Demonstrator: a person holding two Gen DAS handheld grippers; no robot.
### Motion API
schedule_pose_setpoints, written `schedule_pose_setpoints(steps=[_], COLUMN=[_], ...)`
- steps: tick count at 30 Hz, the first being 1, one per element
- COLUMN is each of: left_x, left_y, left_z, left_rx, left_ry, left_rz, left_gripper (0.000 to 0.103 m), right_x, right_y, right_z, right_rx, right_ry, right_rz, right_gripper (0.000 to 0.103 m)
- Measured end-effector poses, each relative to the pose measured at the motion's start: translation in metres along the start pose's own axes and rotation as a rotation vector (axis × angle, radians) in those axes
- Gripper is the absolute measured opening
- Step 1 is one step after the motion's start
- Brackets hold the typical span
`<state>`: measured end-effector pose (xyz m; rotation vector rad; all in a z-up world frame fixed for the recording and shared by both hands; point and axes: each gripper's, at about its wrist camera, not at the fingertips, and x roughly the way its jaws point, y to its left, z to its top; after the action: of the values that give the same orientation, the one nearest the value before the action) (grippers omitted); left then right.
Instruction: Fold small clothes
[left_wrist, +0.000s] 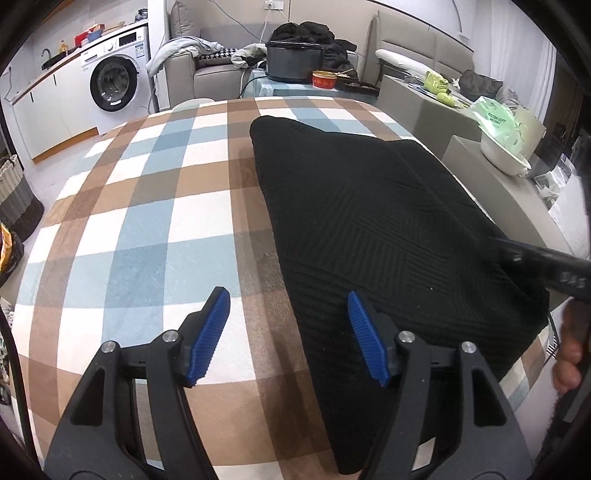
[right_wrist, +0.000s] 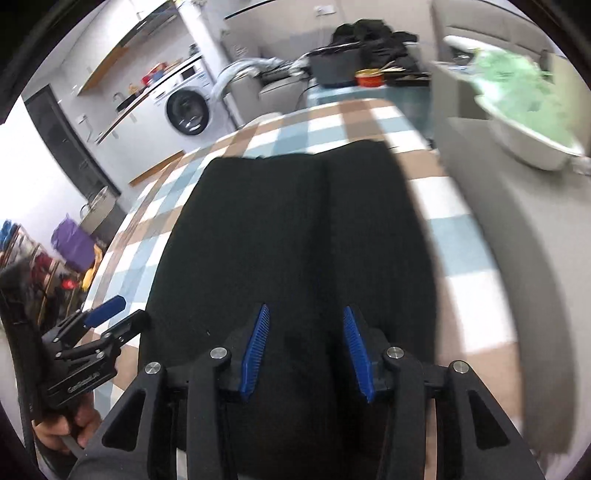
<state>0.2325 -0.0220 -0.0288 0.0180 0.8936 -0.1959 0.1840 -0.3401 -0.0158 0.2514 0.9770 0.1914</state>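
Observation:
A black knitted garment (left_wrist: 369, 221) lies folded lengthwise on the checked tablecloth (left_wrist: 147, 229). My left gripper (left_wrist: 288, 302) is open and empty, hovering over the garment's near left edge, one pad over the cloth, the other over the knit. My right gripper (right_wrist: 304, 317) is open and empty, just above the near end of the garment (right_wrist: 295, 229). The right wrist view is motion-blurred. The left gripper also shows in the right wrist view (right_wrist: 110, 314), and part of the right one at the edge of the left wrist view (left_wrist: 546, 262).
A white bowl with a green packet (left_wrist: 506, 147) sits on a grey unit right of the table. A washing machine (left_wrist: 118, 77), sofa and a low table with a black box (left_wrist: 291, 61) stand behind. Baskets (left_wrist: 18, 195) are on the floor at left.

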Motion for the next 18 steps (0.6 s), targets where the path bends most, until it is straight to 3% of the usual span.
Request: schedule_pose_setpoints(steps=[7,15,18], left_x=[-0.001,0.006,0.008], left_y=[0.016,0.026,0.026], left_z=[0.001,0.0,0.0], left_rx=[-0.024,-0.053,-0.055], left_ry=[-0.001,0.004,0.003], left_rz=[0.003,-0.012,-0.015], left_gripper=[0.065,0.065,0.065], right_x=[0.043,0.056,0.074], right_y=[-0.001,0.003,0.003], right_z=[0.02,0.061,0.071], right_rx=[0.052,0.076,0.083], right_ry=[0.088,0.095,0.134], right_rz=[0.031,0.004,-0.028], right_gripper=[0.043,0.043,0.036])
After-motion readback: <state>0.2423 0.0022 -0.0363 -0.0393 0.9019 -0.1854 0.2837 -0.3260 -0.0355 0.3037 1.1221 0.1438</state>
